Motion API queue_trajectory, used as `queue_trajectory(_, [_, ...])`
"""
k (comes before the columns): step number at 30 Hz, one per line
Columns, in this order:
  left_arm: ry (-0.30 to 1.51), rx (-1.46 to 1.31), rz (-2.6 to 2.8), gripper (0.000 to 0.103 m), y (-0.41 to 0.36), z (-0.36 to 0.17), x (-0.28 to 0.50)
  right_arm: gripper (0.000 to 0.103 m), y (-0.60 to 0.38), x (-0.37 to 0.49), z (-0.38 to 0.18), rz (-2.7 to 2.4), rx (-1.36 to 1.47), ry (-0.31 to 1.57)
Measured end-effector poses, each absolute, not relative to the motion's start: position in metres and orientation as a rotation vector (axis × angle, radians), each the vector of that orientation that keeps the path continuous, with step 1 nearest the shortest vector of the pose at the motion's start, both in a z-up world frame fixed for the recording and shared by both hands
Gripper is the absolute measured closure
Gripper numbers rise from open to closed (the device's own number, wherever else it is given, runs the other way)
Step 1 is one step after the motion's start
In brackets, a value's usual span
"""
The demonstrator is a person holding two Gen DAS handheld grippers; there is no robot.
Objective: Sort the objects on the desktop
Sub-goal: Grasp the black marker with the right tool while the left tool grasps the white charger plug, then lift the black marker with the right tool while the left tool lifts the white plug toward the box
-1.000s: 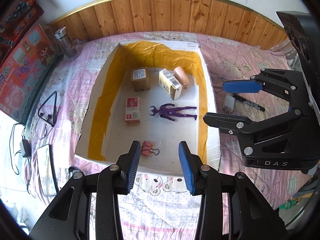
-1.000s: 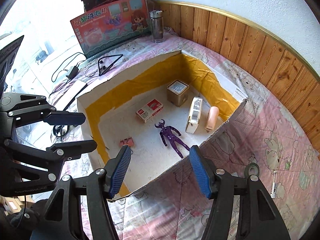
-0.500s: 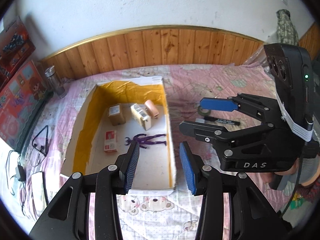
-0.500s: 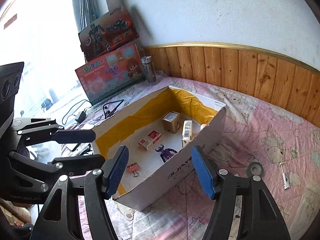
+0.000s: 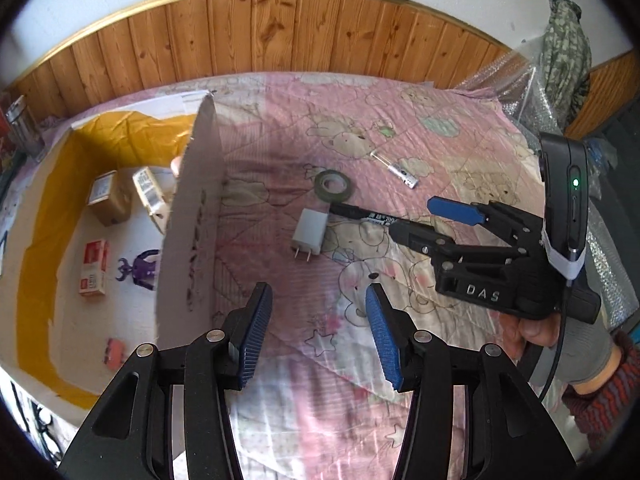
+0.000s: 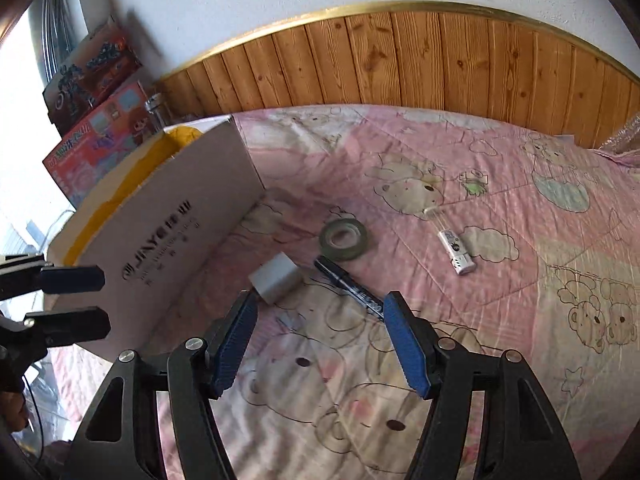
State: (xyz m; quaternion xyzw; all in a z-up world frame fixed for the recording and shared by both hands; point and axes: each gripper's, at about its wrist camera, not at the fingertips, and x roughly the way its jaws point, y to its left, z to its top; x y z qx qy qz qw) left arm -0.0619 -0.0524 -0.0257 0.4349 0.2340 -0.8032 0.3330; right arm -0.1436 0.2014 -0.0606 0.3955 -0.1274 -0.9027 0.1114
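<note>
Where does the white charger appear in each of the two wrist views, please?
Left wrist: the charger lies centre, right of the box, prongs toward the camera.
Right wrist: the charger lies left of centre, just above the left fingertip.
Shared landmark: the tape roll, just beyond it.

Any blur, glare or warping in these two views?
Left wrist view: motion blur smears the box wall; fisheye bows the wood paneling. Right wrist view: window blown out at left, charger slightly soft, box shadows the quilt.
</note>
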Motion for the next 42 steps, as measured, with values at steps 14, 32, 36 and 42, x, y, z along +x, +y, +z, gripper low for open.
queue_trajectory(14, [0.744, 1.194, -1.953, 0.051, -0.126, -0.120, -0.130, 0.069, 0.200, -0.197, -0.120, -2.485, 1.267, 0.039])
queue_trajectory(32, [0.743, 1.189, -2.009, 0.072, -0.100, -0.123, -0.123, 0.089, 0.255, -0.126, -0.117, -2.425, 1.224, -0.616])
queue_trajectory(36, [0.747, 1.189, -2.011, 0.072, -0.082, -0.111, -0.112, 0.089, 0.249, -0.113, -0.113, -2.401, 1.228, -0.614])
queue_trajectory(42, [0.757, 1.169, -2.032, 0.072, -0.057, -0.089, -0.087, 0.089, 0.240, -0.090, -0.106, -2.374, 1.224, -0.612])
